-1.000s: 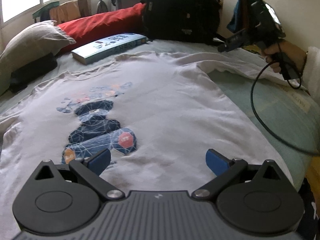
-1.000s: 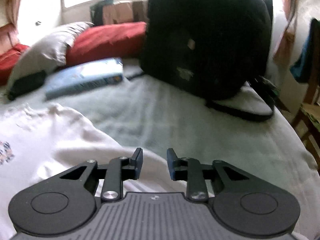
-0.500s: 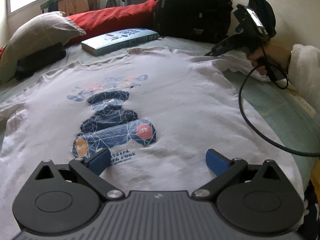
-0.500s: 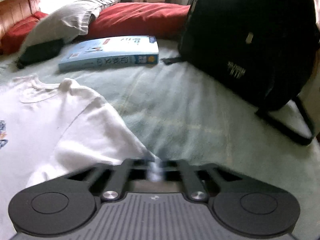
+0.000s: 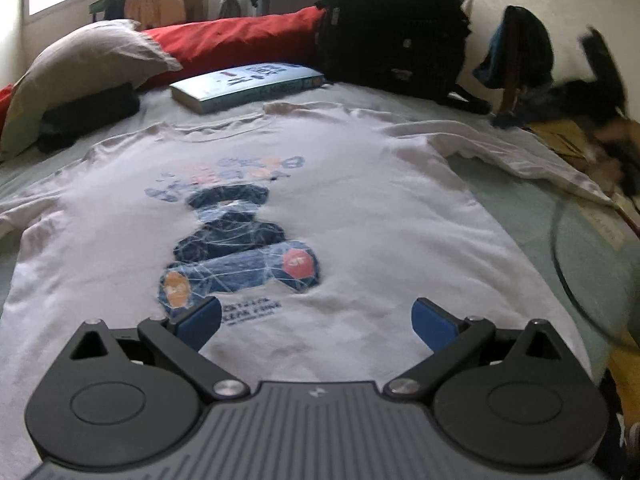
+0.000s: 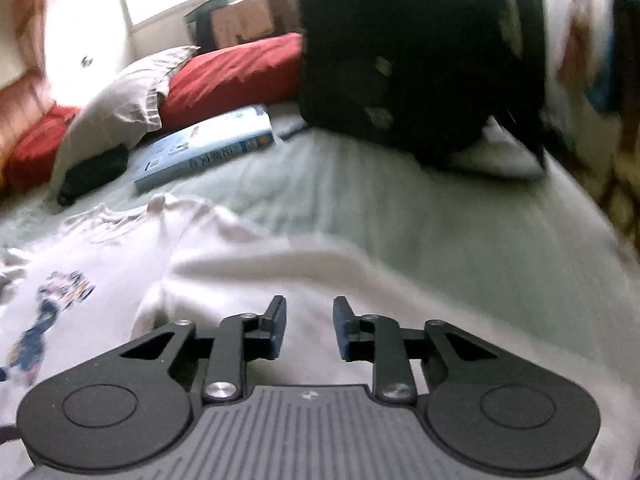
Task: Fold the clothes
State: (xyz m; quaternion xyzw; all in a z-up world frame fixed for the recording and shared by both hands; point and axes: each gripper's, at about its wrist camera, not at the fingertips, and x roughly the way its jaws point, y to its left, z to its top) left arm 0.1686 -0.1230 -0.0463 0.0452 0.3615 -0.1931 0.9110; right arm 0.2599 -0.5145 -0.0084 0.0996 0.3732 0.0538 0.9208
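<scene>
Both claws hang over the white T-shirt [image 5: 360, 208] spread flat on the bed: the left gripper [image 5: 316, 320] gapes wide above its hem, holding nothing, while the right gripper [image 6: 306, 328] is opening, no cloth between its pads. Just ahead of the right claw lies the sleeve [image 6: 280, 264]; pinch its edge cleanly and carry it inward flat, well short of the book [image 6: 208, 152] and backpack [image 6: 420, 60] beyond.

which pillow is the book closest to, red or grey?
The red pillow: the book lies right in front of it. The grey pillow sits further left, propped over a black bundle.
</scene>
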